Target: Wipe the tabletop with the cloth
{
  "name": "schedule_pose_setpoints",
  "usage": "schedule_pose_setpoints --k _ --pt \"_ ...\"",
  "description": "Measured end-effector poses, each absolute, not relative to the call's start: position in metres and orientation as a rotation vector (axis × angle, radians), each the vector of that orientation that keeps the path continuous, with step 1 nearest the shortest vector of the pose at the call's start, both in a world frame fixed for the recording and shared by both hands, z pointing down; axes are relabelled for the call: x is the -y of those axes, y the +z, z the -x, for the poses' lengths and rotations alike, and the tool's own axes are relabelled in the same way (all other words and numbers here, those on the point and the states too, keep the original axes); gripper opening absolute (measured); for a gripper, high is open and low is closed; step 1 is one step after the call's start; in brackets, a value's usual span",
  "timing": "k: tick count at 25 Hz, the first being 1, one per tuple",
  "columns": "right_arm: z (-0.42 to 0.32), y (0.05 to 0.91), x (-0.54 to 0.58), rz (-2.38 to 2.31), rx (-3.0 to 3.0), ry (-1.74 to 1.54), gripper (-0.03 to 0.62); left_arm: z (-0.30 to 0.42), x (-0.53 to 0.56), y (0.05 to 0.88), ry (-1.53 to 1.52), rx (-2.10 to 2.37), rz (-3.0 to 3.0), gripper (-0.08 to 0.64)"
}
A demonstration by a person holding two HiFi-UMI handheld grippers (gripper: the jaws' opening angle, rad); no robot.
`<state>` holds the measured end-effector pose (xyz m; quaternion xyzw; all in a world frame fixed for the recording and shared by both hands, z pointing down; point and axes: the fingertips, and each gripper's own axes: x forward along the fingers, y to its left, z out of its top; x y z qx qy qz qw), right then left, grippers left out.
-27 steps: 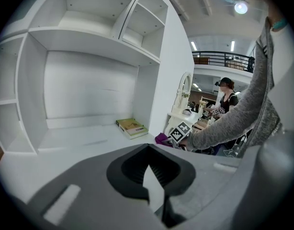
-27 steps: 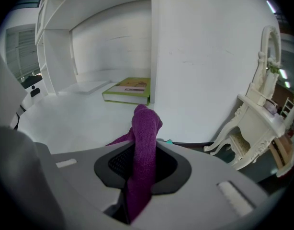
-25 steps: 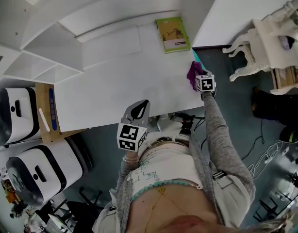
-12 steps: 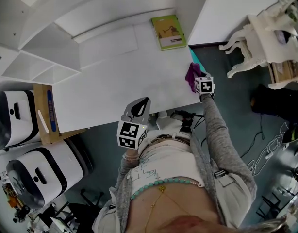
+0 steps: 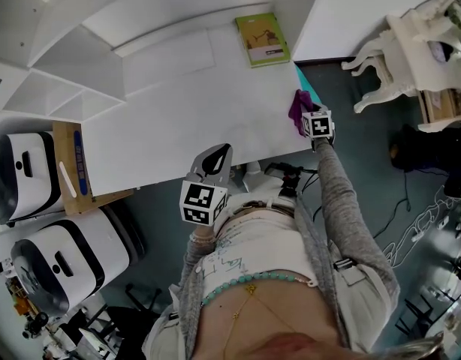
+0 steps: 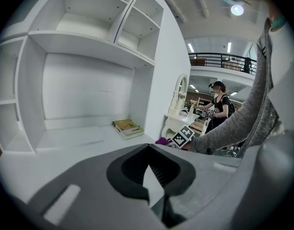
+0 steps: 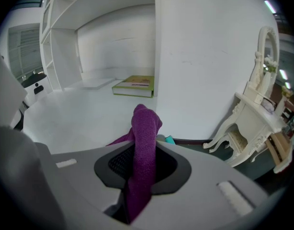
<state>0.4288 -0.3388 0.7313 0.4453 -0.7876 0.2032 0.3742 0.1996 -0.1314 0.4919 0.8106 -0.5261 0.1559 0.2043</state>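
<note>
Cloth (image 7: pixel 143 138), purple nubbly knit, bunched in clamped right gripper (image 5: pixel 306 122) at smooth white tabletop (image 5: pixel 178 126) edge; left gripper (image 5: pixel 215 166) closed.

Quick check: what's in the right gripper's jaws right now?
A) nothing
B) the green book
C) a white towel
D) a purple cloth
D: in the right gripper view the purple cloth stands pinched between the jaws of the right gripper, while the green book lies further back on the tabletop.
</note>
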Motion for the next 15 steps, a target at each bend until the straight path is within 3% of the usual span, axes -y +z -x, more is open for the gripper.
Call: schedule_pose_setpoints --k 15 --pt "-0.413 0.73 0.329 -1.097 1.961 0.453 0.091 -0.184 0.12 0.495 0.408 1.49 -2.241 0.0"
